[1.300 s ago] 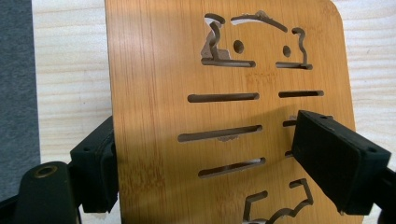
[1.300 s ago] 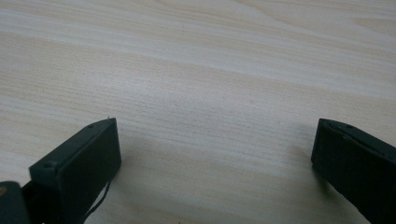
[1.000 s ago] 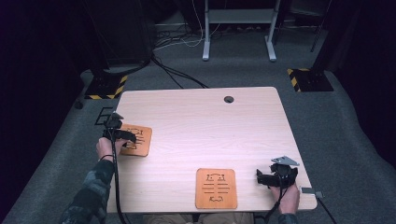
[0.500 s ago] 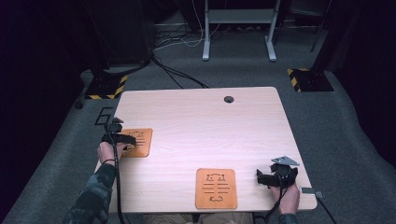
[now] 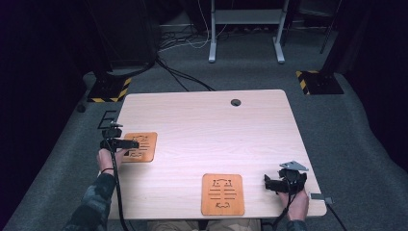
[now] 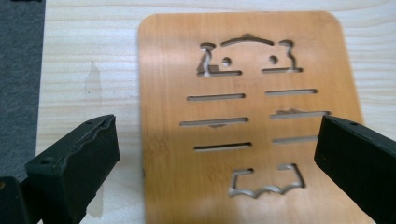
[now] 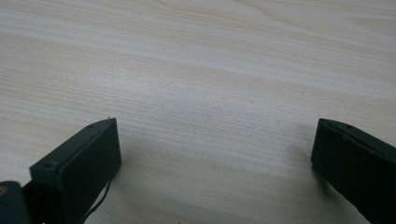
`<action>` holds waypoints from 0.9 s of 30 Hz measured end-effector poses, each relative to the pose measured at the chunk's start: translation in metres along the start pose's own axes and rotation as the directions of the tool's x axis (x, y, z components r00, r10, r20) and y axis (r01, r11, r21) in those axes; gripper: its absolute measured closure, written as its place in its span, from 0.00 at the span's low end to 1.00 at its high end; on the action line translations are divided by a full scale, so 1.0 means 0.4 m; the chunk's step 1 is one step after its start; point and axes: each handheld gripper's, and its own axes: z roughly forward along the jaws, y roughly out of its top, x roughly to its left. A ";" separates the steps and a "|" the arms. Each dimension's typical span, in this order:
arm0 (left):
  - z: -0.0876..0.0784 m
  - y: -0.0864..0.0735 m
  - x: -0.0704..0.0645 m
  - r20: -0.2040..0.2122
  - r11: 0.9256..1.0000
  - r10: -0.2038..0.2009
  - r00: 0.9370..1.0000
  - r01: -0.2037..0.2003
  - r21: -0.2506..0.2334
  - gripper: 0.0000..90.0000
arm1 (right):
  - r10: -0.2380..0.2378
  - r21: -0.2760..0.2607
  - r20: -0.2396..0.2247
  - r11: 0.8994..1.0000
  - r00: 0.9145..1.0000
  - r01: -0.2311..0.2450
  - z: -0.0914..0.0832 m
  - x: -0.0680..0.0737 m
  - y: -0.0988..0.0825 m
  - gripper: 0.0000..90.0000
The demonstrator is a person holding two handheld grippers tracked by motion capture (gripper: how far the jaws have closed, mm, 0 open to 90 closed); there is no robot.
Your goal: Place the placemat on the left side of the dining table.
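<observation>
An orange wooden board with cut-out slots lies flat near the table's left edge. In the left gripper view the same board lies on the tabletop under my left gripper. Its jaws have just been opening and now stand wide apart, with no pad touching the board. From above, the left gripper sits at the board's left side. A second, matching board lies near the front edge. To its right, my right gripper rests open over bare wood.
The light wooden table has a round cable hole near its far edge. Cables, a white desk frame and yellow-black striped bases stand on the grey carpet beyond.
My left gripper has drawn back slightly toward the table's left edge, off the middle of the left board. The right gripper and the front board have not moved.
</observation>
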 end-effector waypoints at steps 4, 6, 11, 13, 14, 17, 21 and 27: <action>-0.023 -0.021 -0.018 0.004 0.998 0.020 1.000 -0.020 -0.067 0.00 | 0.004 0.002 -0.001 1.000 1.000 -0.004 0.000 0.001 0.000 0.01; -0.036 -0.037 -0.024 0.009 0.994 0.029 1.000 -0.028 -0.104 0.00 | 0.004 0.003 0.001 1.000 1.000 -0.004 -0.001 0.001 0.000 0.01; -0.070 -0.079 -0.033 0.010 0.982 0.040 0.999 -0.038 -0.184 0.00 | 0.004 0.002 -0.001 1.000 1.000 -0.004 0.000 0.001 0.000 0.01; -0.083 -0.097 -0.035 0.011 0.977 0.049 0.999 -0.045 -0.208 0.00 | 0.002 0.000 -0.002 1.000 1.000 -0.002 0.000 0.000 0.000 0.01; -0.087 -0.105 -0.036 0.007 0.975 0.051 0.999 -0.049 -0.218 0.00 | 0.005 0.002 -0.001 1.000 1.000 -0.005 0.000 0.001 0.000 0.01; -0.100 -0.143 -0.037 -0.009 0.968 0.070 0.998 -0.070 -0.240 0.00 | 0.001 -0.001 -0.001 1.000 1.000 -0.001 0.000 0.000 0.000 0.01; -0.112 -0.198 -0.030 -0.004 0.963 0.065 0.998 -0.064 -0.261 0.00 | 0.001 -0.001 -0.001 1.000 1.000 -0.001 0.000 0.000 0.000 0.01; -0.126 -0.270 -0.016 -0.041 0.950 0.069 0.997 -0.078 -0.301 0.00 | 0.002 0.000 -0.001 1.000 1.000 -0.002 0.000 0.000 0.000 0.01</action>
